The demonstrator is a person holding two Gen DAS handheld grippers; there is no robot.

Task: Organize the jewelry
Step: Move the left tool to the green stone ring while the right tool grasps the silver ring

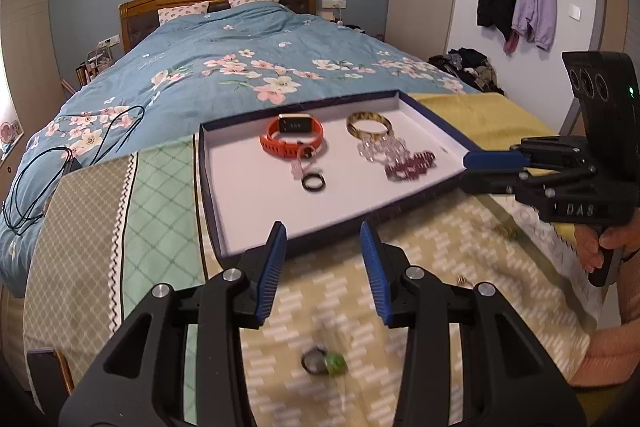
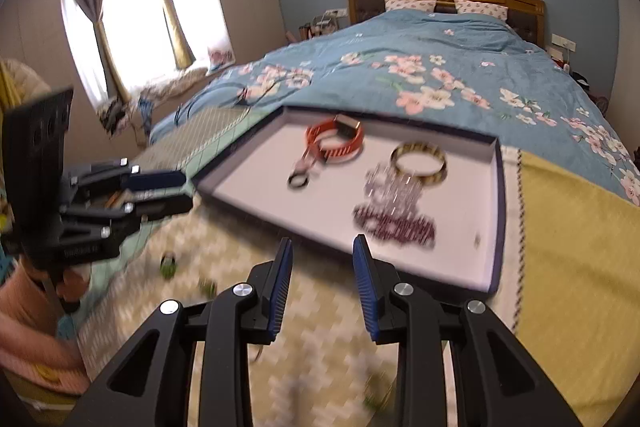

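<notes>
Blue-padded jaws parted, both empty

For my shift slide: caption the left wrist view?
Open left tool above a ring on the blanket, facing the jewelry tray.

Bed (image 1: 224, 39) under a blue floral quilt (image 1: 208, 67), black cable (image 1: 36, 183) looped across the near left part. At the foot, patchwork blanket (image 1: 160, 195) of beige, green and yellow panels spread flat. Directly on the blanket: shallow dark-edged tray (image 1: 248, 203) with white floor, set at a slant; nearer, a dark ring beside a green bead (image 1: 323, 363), blurred; further right, two small pieces (image 1: 505, 231), too blurred to identify.
</notes>
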